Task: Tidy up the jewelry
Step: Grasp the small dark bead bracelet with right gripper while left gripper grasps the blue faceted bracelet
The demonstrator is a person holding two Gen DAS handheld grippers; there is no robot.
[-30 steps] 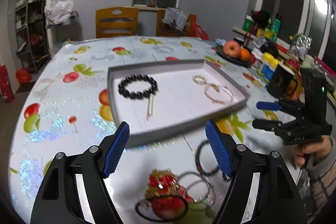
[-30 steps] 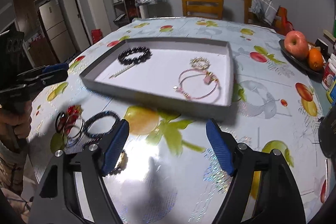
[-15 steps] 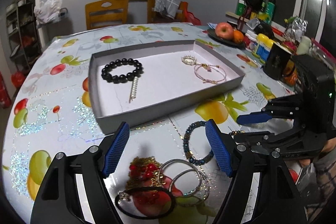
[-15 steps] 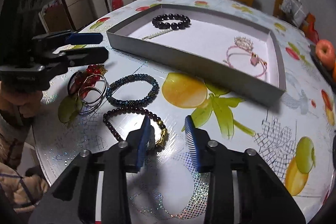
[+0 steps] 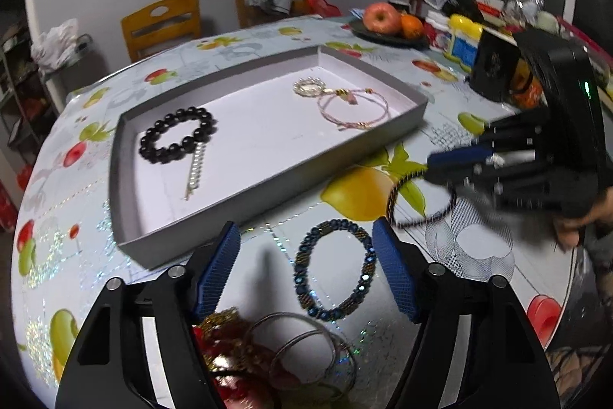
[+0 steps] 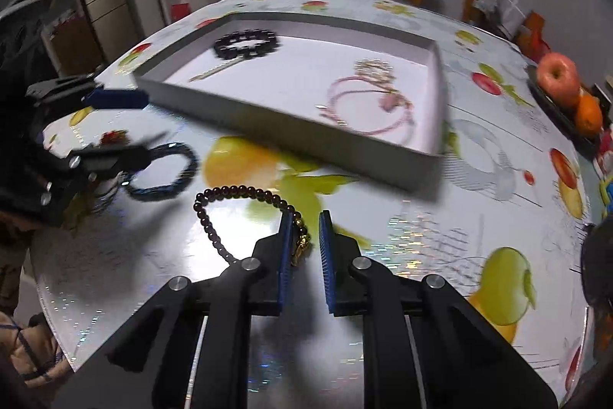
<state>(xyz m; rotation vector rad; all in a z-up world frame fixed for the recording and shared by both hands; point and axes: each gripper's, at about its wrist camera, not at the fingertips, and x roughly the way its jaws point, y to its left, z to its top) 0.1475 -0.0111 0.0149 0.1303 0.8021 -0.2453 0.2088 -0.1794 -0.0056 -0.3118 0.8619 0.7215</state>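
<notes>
A dark red beaded bracelet with a gold charm (image 6: 245, 213) hangs limp from the right gripper (image 6: 305, 240), its jaws nearly closed on the charm end; light and floppy, it likely swings, so the charm looks the surest hold. The left gripper (image 5: 306, 269), jaws wide and empty, hovers over a blue beaded bracelet (image 5: 334, 269) on the fruit-print table (image 6: 479, 186), beside the shallow grey tray (image 5: 268, 190). No writing is legible.
</notes>
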